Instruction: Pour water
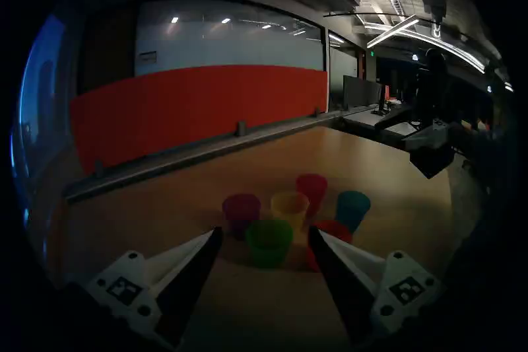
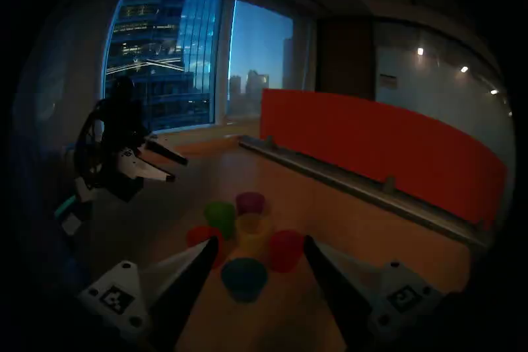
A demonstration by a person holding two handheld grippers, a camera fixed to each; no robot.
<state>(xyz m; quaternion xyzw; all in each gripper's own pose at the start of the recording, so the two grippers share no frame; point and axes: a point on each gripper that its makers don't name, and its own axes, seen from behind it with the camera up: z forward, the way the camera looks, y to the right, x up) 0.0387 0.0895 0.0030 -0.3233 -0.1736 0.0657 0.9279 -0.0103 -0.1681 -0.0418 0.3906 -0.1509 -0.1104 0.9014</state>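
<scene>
The cups point(image 1: 290, 205) stand bunched together on the desk point(image 1: 369, 160), in front of the partition point(image 1: 198, 107) along its far edge.

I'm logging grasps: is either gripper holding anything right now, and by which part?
Nothing is held. The left gripper and the right gripper are both open and empty; the coloured cups stand free ahead of them.

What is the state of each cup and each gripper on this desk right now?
Left gripper: open, holding nothing.
Right gripper: open, holding nothing.
Purple cup: upright, untouched.
Yellow cup: upright, untouched.
Green cup: upright, untouched.
Teal cup: upright, untouched.
Back red cup: upright, untouched.
Front red cup: upright, untouched.
Cup contents: too dark to tell.
</scene>
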